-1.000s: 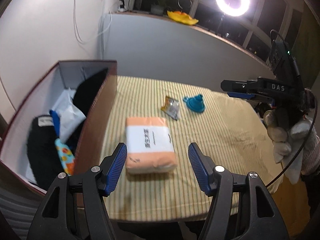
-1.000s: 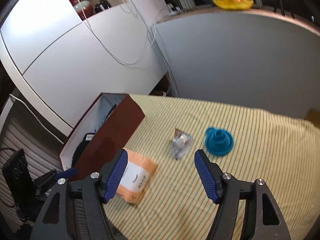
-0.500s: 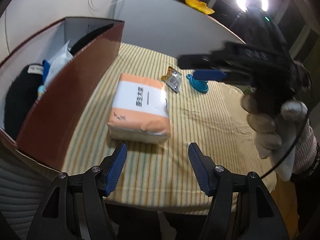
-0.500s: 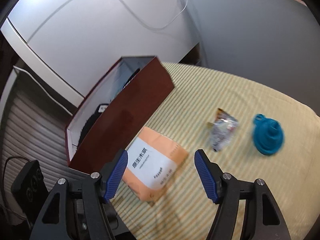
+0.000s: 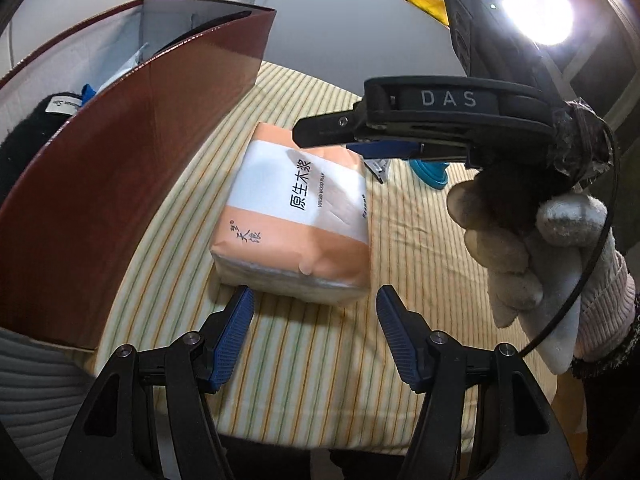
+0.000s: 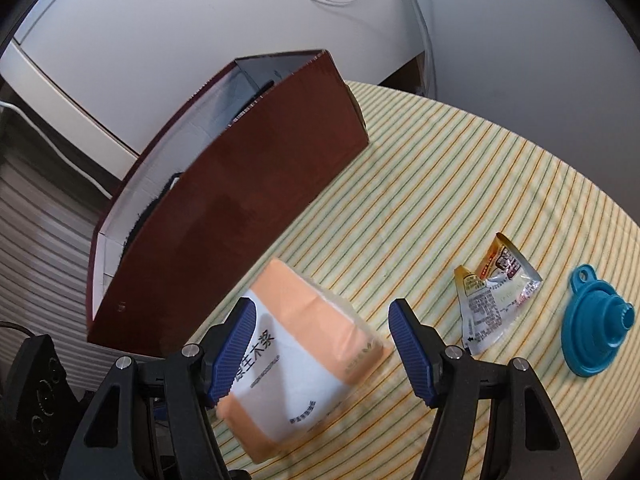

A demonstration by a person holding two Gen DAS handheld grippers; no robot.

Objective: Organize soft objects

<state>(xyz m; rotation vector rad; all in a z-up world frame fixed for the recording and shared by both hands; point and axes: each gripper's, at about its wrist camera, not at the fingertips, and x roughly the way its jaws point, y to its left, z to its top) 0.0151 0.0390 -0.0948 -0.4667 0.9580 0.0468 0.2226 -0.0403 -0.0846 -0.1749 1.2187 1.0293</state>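
An orange and white tissue pack (image 5: 296, 216) lies flat on the striped tablecloth (image 5: 420, 260), right beside the dark red box (image 5: 132, 184). My left gripper (image 5: 314, 312) is open, its blue pads just short of the pack's near end. My right gripper (image 6: 320, 328) is open and hovers above the pack (image 6: 304, 364) from the far side; in the left wrist view it (image 5: 348, 140) reaches over the pack's far end. The box (image 6: 236, 204) holds black fabric (image 5: 24, 128) and other soft items, mostly hidden by its wall.
A crumpled foil snack packet (image 6: 492, 300) and a blue collapsible funnel (image 6: 596, 340) lie on the cloth right of the pack. A bright ring light (image 5: 536, 8) glares at the upper right. The table's near edge (image 5: 320, 440) lies just below my left gripper.
Both grippers have closed in on the tissue pack: the left moved forward toward its near end, the right swung over it from the far side. Both stayed open; the pack has not moved.
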